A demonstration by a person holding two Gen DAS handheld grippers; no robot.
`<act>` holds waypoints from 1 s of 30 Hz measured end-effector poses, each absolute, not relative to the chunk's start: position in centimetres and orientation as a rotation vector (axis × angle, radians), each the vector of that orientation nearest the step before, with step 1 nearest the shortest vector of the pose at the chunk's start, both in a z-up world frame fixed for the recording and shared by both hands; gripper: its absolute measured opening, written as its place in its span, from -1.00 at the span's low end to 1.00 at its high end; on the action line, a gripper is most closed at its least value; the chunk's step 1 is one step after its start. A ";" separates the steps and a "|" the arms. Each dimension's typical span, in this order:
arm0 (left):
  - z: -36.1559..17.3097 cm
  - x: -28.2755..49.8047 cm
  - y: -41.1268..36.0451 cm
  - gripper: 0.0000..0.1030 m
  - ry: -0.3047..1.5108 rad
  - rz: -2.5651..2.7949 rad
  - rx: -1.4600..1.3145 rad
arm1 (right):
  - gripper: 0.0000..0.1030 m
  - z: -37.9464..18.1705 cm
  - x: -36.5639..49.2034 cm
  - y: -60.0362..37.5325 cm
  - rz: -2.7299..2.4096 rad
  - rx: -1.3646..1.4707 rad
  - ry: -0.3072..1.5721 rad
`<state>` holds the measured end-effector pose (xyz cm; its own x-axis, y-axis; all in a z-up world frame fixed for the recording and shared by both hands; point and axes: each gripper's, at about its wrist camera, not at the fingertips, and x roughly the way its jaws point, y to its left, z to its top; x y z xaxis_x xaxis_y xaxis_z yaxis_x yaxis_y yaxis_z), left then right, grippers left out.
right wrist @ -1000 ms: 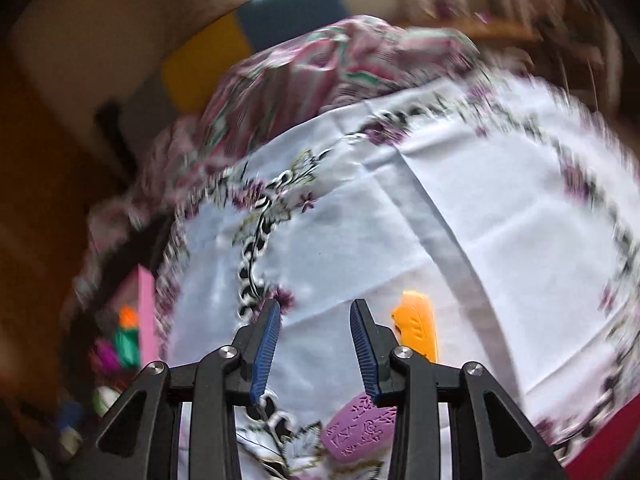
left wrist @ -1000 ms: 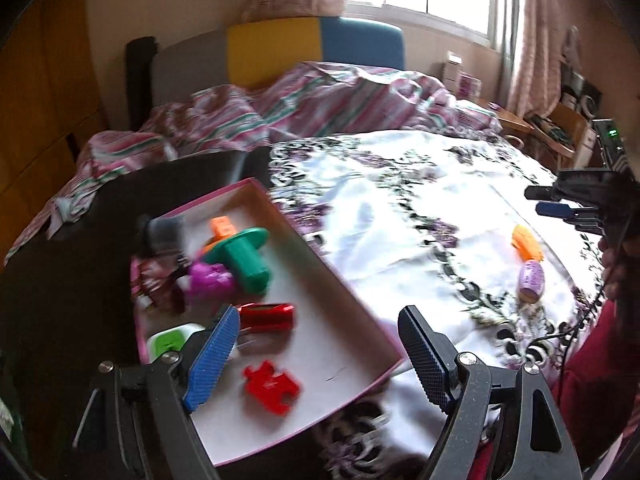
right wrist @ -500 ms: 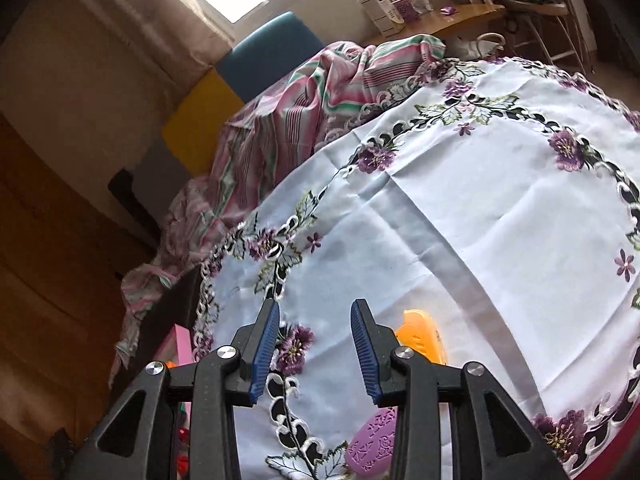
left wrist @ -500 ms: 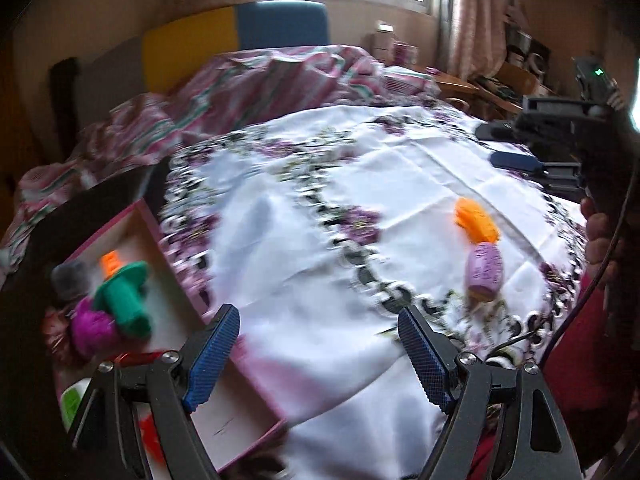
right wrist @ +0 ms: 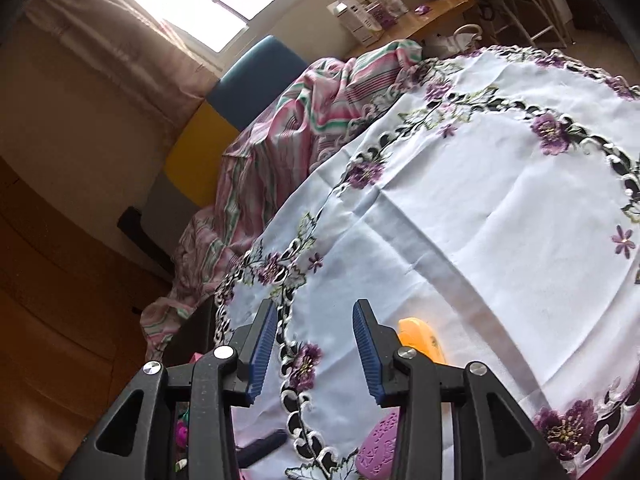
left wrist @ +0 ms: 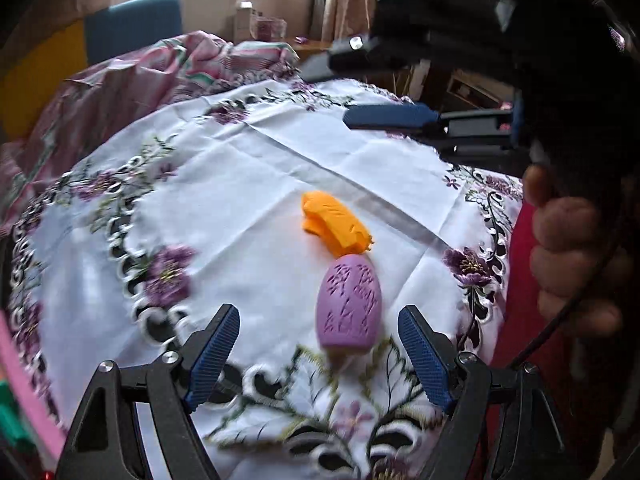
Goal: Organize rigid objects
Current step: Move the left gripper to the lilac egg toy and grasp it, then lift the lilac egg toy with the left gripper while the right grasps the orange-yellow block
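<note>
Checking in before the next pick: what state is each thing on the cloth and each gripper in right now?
Purple piece: lying flat on the cloth, loose, just ahead of the left jaws.
Orange piece: lying on the cloth, its end meeting the purple piece.
Left gripper: open, empty, pointed at the purple piece.
Right gripper: narrowly open, empty, above the cloth.
Cloth: spread flat, creased.

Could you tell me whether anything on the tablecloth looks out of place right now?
Yes: two toys lie loose on the tablecloth, the orange piece and the purple egg-shaped piece, end to end, apparently touching. Neither looks damaged.
</note>
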<state>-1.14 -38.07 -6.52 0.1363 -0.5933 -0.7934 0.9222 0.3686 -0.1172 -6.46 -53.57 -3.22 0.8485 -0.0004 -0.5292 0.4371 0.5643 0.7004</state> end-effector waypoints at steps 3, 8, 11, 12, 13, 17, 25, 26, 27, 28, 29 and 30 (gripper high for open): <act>-7.5 -0.9 -39.6 0.59 0.914 -1.181 0.463 | -0.24 -3.3 -6.6 -53.7 -0.289 0.946 0.509; -9.7 0.1 -41.2 0.40 0.996 -1.181 0.445 | -0.23 -3.6 -7.2 -54.4 -0.317 0.985 0.487; -10.0 -0.3 -41.3 -0.18 0.976 -1.175 0.466 | -0.23 -4.1 -7.4 -54.9 -0.313 1.025 0.485; -9.9 -0.5 -41.1 -0.18 0.961 -1.166 0.484 | -0.23 -4.2 -7.4 -55.0 -0.316 1.033 0.489; -9.9 -0.4 -40.8 -0.18 0.966 -1.169 0.467 | -0.23 -4.3 -7.4 -55.0 -0.314 1.036 0.489; -9.7 0.6 -38.7 -0.18 1.002 -1.123 0.395 | -0.23 -4.6 -6.8 -54.9 -0.318 1.027 0.530; -8.9 2.0 -32.5 -0.18 1.037 -1.014 0.272 | -0.23 -6.8 -3.3 -54.2 -0.449 0.926 0.811; -8.7 2.1 -31.8 -0.18 1.033 -1.002 0.262 | -0.23 -7.1 -2.9 -54.0 -0.465 0.903 0.837; -8.4 2.1 -31.2 -0.18 1.026 -0.992 0.254 | -0.23 -7.3 -2.6 -53.8 -0.484 0.880 0.862; -8.2 2.2 -30.6 -0.18 1.021 -0.982 0.246 | -0.23 -7.5 -2.4 -53.7 -0.498 0.863 0.879; -7.9 2.2 -29.9 -0.18 1.017 -0.972 0.233 | -0.23 -7.7 -2.2 -53.7 -0.508 0.847 0.895; -7.6 2.3 -29.4 -0.18 1.015 -0.964 0.222 | -0.23 -7.9 -2.1 -53.7 -0.515 0.837 0.909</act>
<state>2.29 -29.45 -7.65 0.1734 -0.5769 -0.7982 0.7673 0.5873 -0.2578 -2.12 -53.69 -7.90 0.5309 -0.0477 -0.8461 0.7015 0.5849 0.4072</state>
